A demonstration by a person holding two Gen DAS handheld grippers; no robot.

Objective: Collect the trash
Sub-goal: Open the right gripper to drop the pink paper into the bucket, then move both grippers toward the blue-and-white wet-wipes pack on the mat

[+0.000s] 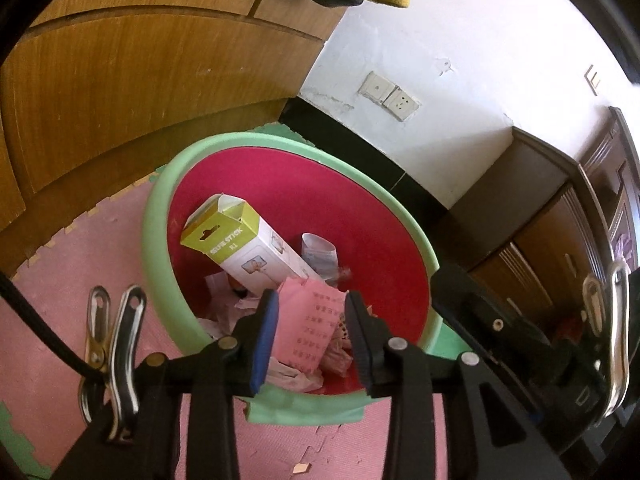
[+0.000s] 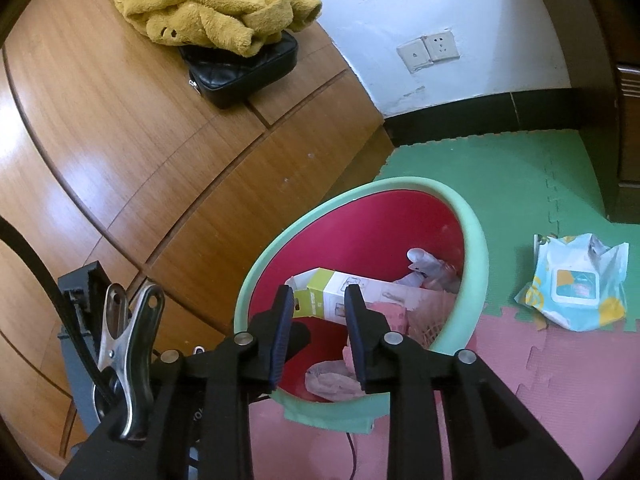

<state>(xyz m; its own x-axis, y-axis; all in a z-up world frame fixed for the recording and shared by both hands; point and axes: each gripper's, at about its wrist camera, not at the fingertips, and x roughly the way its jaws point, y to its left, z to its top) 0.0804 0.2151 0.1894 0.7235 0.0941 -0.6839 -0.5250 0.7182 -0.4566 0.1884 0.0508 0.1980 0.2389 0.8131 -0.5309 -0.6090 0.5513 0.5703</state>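
Observation:
A trash bin with a green rim and a red inside stands on the foam floor mat. In it lie a white and green selfie-stick box, a pink printed sheet and crumpled papers. My left gripper hangs over the bin's near side, open; the pink sheet lies below the gap, with no pad pressing on it. My right gripper is also open above the bin rim, with the box lying beyond its fingers. A blue and white wet-wipes pack lies on the mat to the right of the bin.
A wooden cabinet stands close on the bin's left, with a yellow fleece cloth and a black quilted bag on top. The white wall with sockets is behind. Pink and green mat tiles cover the floor.

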